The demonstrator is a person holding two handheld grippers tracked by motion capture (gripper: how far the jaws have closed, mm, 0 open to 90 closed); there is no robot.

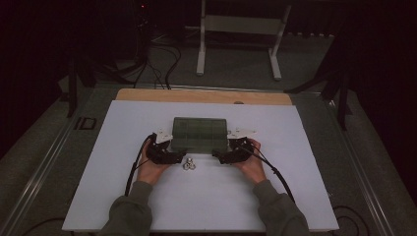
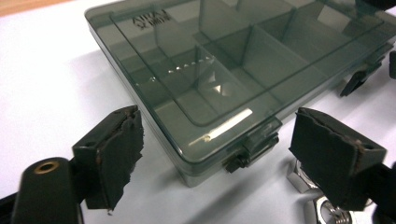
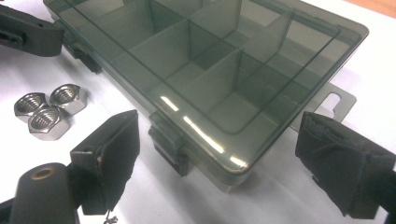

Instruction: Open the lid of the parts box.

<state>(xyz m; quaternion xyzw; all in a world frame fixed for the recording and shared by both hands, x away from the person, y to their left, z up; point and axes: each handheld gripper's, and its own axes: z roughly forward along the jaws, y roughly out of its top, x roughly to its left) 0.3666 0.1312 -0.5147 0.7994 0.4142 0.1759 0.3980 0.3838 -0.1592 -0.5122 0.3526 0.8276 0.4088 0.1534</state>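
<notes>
Fingers of left gripper [image 2: 212, 163] and right gripper [image 3: 219, 165] spread wide, pinching nothing, each straddling a near corner of the smoky compartment box [image 1: 200, 133] by a front latch [image 2: 250, 151]. Lid down, both latches apparently fastened, so opening likely not begun. Three steel nuts [image 3: 46, 109] loose on the white tabletop [image 1: 123, 147] just near the box, between both grippers, probably awaiting sorting into compartments.
</notes>
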